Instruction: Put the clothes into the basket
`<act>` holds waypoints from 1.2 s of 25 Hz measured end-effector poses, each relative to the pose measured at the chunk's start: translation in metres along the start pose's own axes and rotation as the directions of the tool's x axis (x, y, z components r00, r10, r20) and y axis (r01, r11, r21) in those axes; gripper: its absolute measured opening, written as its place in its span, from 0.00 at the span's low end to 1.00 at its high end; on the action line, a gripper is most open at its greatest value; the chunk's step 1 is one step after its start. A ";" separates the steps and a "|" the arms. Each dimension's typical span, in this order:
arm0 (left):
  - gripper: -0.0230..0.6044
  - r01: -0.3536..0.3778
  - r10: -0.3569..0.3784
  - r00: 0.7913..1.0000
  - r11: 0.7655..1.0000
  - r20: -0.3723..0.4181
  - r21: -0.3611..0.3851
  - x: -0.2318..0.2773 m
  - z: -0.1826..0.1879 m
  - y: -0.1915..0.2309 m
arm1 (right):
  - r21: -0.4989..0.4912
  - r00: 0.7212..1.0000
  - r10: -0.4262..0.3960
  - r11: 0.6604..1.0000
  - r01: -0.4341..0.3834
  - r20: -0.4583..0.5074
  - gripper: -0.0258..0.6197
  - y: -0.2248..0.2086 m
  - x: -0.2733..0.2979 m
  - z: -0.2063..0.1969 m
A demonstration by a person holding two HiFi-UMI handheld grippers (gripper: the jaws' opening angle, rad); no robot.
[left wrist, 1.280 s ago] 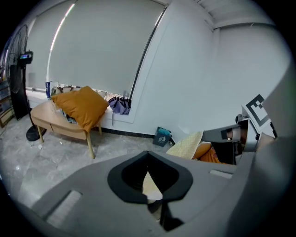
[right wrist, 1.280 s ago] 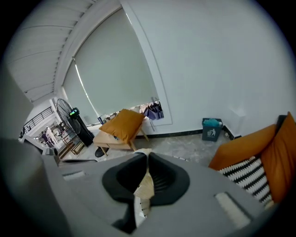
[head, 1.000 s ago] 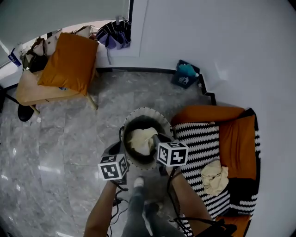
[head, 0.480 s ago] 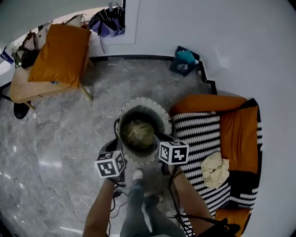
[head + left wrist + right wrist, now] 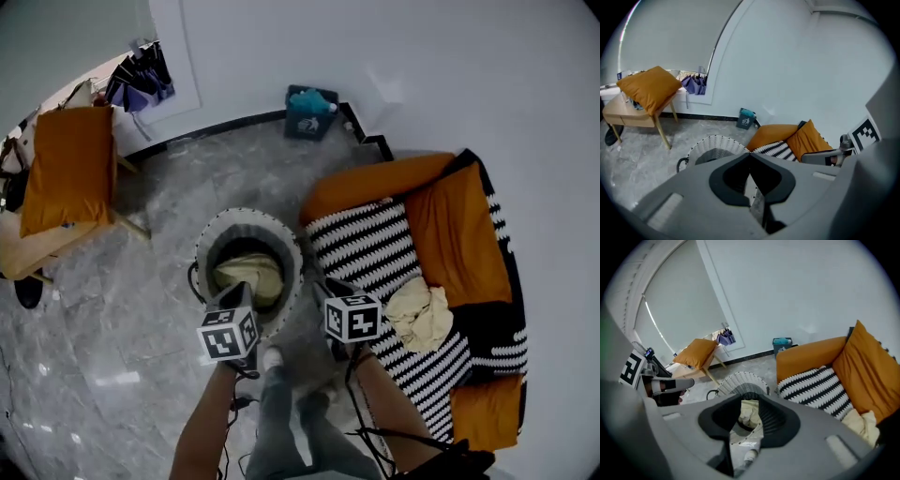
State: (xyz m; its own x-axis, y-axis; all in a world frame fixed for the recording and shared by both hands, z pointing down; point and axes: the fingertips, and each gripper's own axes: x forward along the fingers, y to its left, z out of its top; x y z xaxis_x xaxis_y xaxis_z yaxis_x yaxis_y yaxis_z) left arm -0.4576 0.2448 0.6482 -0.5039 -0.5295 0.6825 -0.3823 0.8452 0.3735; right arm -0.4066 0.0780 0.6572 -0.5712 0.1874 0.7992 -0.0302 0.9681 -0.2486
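Note:
A white woven basket (image 5: 291, 251) stands on the grey floor with a cream cloth (image 5: 246, 275) lying inside it. My left gripper (image 5: 236, 302) hovers at the basket's near rim, and in the left gripper view its jaws (image 5: 750, 154) meet, shut and empty. My right gripper (image 5: 323, 289) is to the right of the basket, by the sofa's edge. Its jaws (image 5: 749, 401) have just opened and hold nothing; the cloth in the basket (image 5: 740, 383) shows through the gap. Another cream garment (image 5: 420, 314) lies crumpled on the sofa's striped blanket (image 5: 375, 253).
The sofa has orange cushions (image 5: 455, 230). A wooden stool with an orange cushion (image 5: 66, 169) stands at the left. A teal bin (image 5: 309, 111) sits by the wall and folded umbrellas (image 5: 141, 80) lean nearby. The person's legs and shoes (image 5: 272, 361) are below the basket.
The cream cloth, up near the basket's rim by my right gripper a second ago, now lies lower inside. Both grippers have drawn back from the basket, and the view has swung toward the sofa.

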 end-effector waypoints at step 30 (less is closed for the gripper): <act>0.03 0.475 -0.295 0.857 0.769 -0.422 0.428 0.094 -0.123 -0.334 | 0.569 0.883 -0.464 0.707 0.421 -0.077 0.23 -0.287 -0.206 -0.243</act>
State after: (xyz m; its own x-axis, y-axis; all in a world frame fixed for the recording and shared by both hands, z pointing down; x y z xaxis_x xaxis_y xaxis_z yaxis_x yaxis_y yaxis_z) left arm -0.2823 -0.0785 0.6647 0.0079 -0.6724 0.7401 -0.8649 0.3668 0.3425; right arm -0.0809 -0.1982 0.6969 -0.4266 -0.2704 0.8630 -0.7282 0.6686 -0.1505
